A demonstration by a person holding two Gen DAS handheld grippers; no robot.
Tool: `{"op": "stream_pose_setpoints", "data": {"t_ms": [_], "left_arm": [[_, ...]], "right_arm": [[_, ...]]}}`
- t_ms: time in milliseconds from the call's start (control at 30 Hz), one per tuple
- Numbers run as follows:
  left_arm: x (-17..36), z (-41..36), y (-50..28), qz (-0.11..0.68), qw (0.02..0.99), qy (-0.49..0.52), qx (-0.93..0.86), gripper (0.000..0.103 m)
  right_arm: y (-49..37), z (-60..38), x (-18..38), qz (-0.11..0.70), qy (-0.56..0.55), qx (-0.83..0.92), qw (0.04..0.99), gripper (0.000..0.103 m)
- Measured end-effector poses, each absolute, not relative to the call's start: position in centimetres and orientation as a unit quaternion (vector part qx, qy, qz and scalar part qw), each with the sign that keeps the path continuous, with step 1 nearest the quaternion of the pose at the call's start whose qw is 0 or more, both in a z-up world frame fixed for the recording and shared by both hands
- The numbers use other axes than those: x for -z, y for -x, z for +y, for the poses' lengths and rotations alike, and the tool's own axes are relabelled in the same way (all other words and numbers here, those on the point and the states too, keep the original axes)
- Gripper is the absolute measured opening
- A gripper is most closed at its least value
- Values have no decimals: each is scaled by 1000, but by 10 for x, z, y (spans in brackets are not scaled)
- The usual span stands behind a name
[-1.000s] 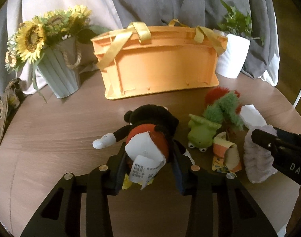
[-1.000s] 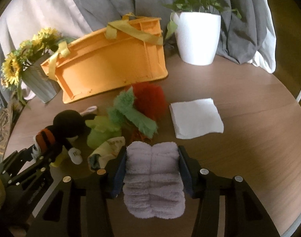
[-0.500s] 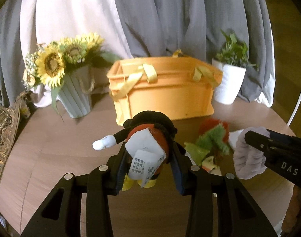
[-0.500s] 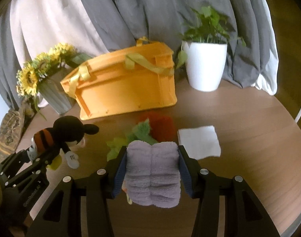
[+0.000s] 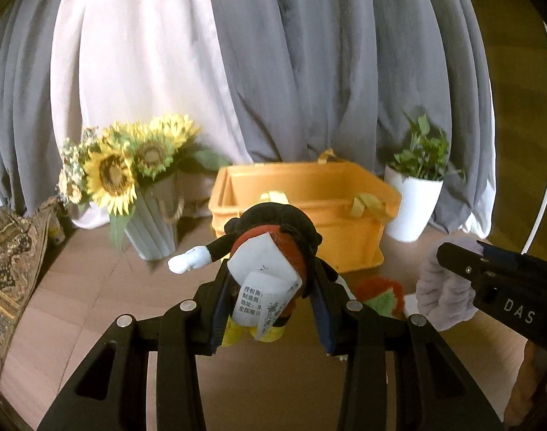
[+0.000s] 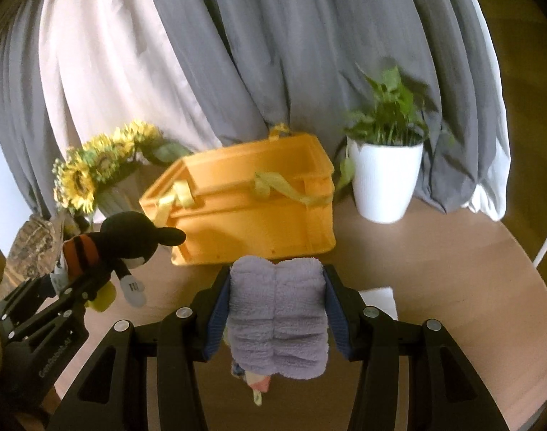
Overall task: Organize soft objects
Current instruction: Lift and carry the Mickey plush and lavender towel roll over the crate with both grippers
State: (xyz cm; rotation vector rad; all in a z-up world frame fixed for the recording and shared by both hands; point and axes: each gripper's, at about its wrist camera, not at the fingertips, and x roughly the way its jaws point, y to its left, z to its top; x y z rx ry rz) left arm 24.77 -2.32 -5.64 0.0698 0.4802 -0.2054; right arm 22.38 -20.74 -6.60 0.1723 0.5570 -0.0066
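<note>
My left gripper (image 5: 271, 287) is shut on a black mouse plush toy (image 5: 273, 237) with red shorts and a white label, held above the table; the same mouse plush toy (image 6: 104, 248) shows at the left in the right wrist view. My right gripper (image 6: 277, 298) is shut on a folded lilac towel (image 6: 278, 316), also lifted; the lilac towel (image 5: 442, 298) appears at the right in the left wrist view. An open orange crate (image 5: 302, 215) with yellow straps stands beyond both; the orange crate (image 6: 248, 212) looks empty as far as visible.
A red and green plush (image 5: 379, 292) and a white cloth (image 6: 379, 300) lie on the round wooden table (image 6: 453, 269). A sunflower vase (image 5: 151, 212) stands left of the crate, a white plant pot (image 6: 384, 183) right of it. Grey and white curtains hang behind.
Both grippers have risen with their loads and tilted up. The crate's open top has come into view and the toys on the table have dropped low in the frames.
</note>
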Motion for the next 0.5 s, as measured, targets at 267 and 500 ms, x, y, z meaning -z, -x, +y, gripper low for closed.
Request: {"op": "stream_pose_setpoints", "data": {"t_ms": [267,500], "left_arm": [[33,-20,-259,208,973,-29,100,40],[18,-18,-276,191,975,-23,108,40]], "right_arm": [[-234,-202,42,242,-86,-8,966,50],[-249,-200,25,218,-90,-19,972,50]]}}
